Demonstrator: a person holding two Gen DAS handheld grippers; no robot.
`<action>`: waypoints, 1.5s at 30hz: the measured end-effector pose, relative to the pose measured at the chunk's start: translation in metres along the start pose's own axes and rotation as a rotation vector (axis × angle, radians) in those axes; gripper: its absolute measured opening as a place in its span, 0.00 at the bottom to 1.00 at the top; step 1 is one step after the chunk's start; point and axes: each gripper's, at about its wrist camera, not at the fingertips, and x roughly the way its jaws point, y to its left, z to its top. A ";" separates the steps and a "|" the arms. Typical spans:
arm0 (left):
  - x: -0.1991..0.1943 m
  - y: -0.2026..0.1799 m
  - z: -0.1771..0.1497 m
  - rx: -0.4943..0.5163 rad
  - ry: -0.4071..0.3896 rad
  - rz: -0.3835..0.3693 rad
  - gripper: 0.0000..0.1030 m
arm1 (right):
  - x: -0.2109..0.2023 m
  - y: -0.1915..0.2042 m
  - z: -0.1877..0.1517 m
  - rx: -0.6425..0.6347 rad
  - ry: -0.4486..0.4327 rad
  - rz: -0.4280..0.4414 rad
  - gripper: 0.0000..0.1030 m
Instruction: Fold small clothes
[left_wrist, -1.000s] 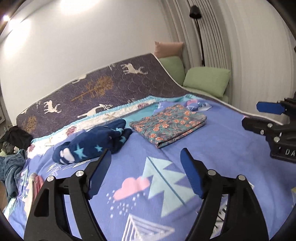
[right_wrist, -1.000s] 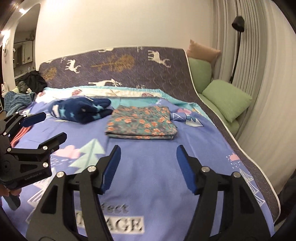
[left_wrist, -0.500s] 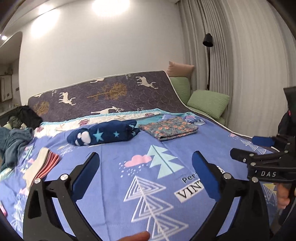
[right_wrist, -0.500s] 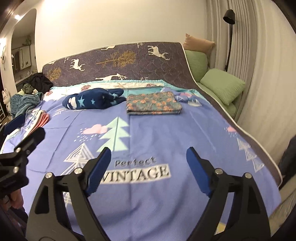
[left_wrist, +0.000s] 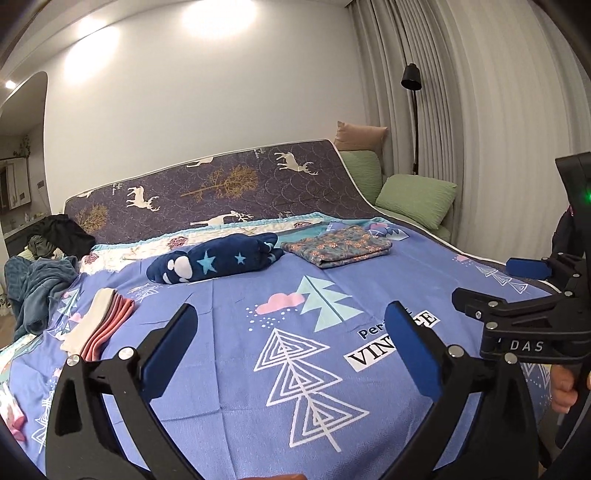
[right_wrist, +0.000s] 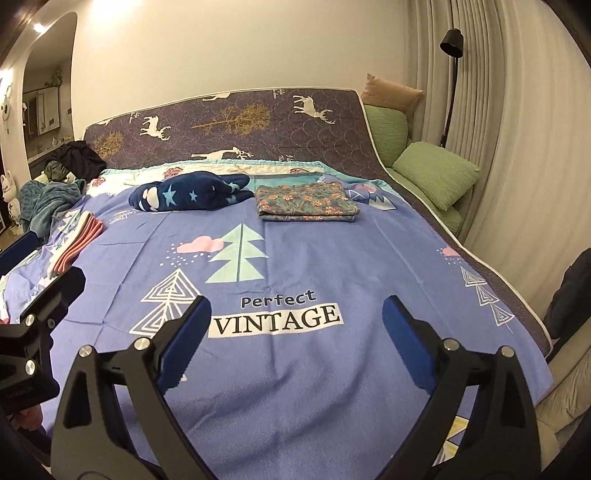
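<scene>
A folded floral cloth (left_wrist: 338, 245) (right_wrist: 306, 202) lies at the far side of the blue printed bedspread (left_wrist: 258, 354) (right_wrist: 314, 266). A folded navy star garment (left_wrist: 214, 263) (right_wrist: 188, 194) lies to its left. A pink and white folded piece (left_wrist: 101, 323) (right_wrist: 75, 236) lies near the left edge. My left gripper (left_wrist: 291, 339) is open and empty, held above the bed's near part. My right gripper (right_wrist: 297, 330) is open and empty over the "Perfect VINTAGE" print; it also shows at the right of the left wrist view (left_wrist: 517, 284).
A pile of dark and teal clothes (left_wrist: 40, 266) (right_wrist: 51, 192) lies at the far left. Green cushions (left_wrist: 415, 199) (right_wrist: 436, 177) and a floor lamp (left_wrist: 412, 77) stand at the right by the curtain. An upright deer-print mattress (right_wrist: 240, 125) backs the bed.
Both grippers have pulled back from the folded clothes toward the foot of the bed and risen. Both stay open and empty. The clothes have not moved.
</scene>
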 end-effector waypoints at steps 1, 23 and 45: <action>-0.001 0.000 0.000 -0.003 0.001 0.000 0.98 | 0.000 -0.001 -0.001 0.002 0.003 0.003 0.93; 0.000 0.002 0.003 -0.006 0.004 0.034 0.98 | 0.002 -0.008 0.000 0.017 0.006 -0.001 0.93; 0.000 0.007 -0.002 -0.028 0.027 0.049 0.98 | 0.003 -0.007 -0.001 0.017 0.018 0.001 0.93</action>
